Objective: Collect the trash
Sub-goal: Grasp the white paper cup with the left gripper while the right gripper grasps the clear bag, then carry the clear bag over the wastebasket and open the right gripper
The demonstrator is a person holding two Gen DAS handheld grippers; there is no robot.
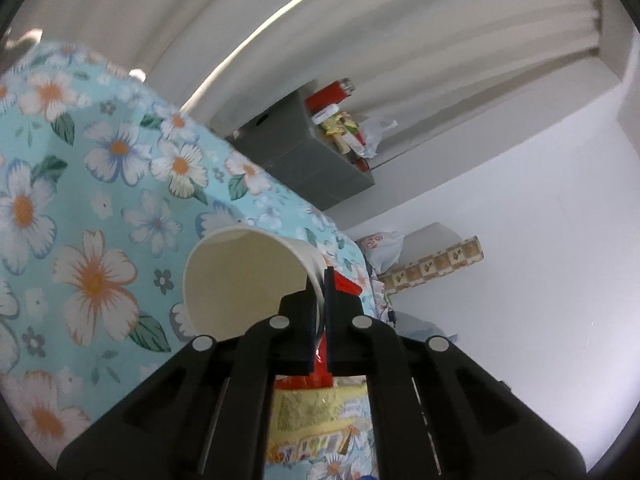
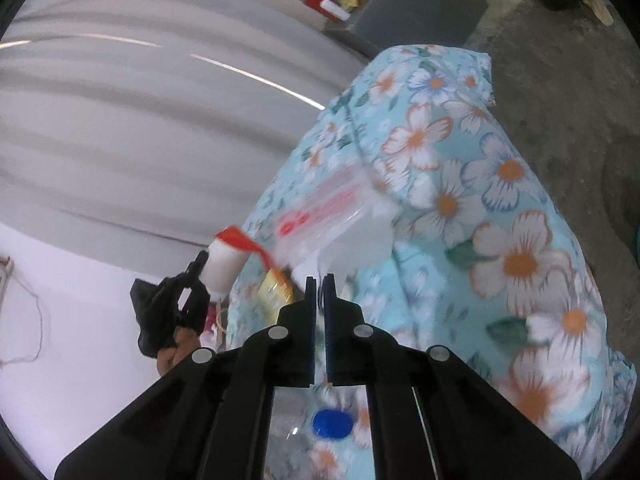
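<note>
Pickup step: left hand-held gripper clamped on paper cup rim; right hand-held gripper closed on clear plastic bag. Next: carry both to far grey bin.

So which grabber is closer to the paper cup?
Left. The left gripper is pinching the paper cup by its rim. The right gripper is off to the side, pinching a clear plastic bag.

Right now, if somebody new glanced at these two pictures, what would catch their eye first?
Probably the flowered turquoise cloth covering the surface in both views. Next, the white paper cup pinched by its rim in the left gripper, lifted over that cloth. In the right wrist view, the right gripper is shut on a clear plastic bag with red print.
</note>
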